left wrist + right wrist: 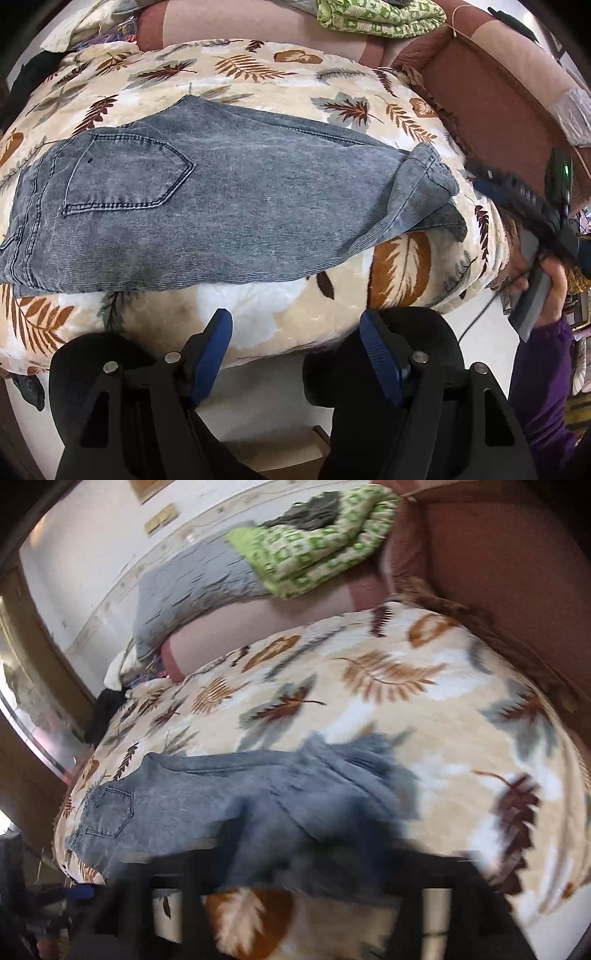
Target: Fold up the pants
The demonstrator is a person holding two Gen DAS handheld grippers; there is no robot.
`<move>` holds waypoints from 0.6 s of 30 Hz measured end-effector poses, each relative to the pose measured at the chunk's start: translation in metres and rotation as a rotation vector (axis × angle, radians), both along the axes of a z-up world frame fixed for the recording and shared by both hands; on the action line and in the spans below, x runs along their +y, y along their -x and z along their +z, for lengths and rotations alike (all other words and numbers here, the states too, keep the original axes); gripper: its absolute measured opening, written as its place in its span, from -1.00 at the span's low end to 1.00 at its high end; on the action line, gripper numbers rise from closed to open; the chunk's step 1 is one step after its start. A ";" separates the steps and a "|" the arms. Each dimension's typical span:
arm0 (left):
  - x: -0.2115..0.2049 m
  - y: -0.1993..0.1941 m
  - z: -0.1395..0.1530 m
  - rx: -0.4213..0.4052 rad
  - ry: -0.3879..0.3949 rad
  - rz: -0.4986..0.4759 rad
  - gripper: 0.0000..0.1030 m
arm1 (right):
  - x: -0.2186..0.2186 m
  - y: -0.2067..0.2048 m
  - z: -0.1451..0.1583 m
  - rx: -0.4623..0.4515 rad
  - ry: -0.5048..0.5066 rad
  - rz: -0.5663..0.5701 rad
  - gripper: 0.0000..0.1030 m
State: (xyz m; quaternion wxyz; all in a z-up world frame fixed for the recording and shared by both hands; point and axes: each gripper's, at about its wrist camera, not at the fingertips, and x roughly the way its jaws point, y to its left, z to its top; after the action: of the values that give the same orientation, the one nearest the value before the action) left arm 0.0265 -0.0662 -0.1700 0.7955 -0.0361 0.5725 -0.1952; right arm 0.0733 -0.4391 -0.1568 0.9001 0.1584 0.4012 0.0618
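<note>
Grey-blue jeans (221, 199) lie across a leaf-print blanket (280, 70), waistband and back pocket at the left, leg end bunched at the right. My left gripper (295, 332) is open and empty, held off the blanket's near edge, below the jeans. My right gripper (517, 192) shows at the right of the left wrist view, close to the bunched leg end; its fingertips are hidden. The right wrist view is blurred: the jeans (229, 805) run left to right and the fingers at the bottom are smeared, so their state is unreadable.
A green patterned cloth (376, 18) lies on the reddish sofa back (491, 85) behind the blanket; it also shows in the right wrist view (314, 550). A grey pillow (192, 587) lies at the back left. White floor (258, 413) lies below the left gripper.
</note>
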 end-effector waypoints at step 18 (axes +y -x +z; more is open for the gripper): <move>0.030 -0.011 -0.005 0.006 0.069 0.076 0.40 | -0.027 0.023 -0.035 0.163 0.271 -0.065 -0.64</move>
State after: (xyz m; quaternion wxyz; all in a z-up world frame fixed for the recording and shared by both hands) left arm 0.0377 -0.0361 -0.1747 0.7988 -0.0856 0.5661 -0.1844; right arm 0.0506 -0.4664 -0.1921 0.8791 0.0531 0.4724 -0.0351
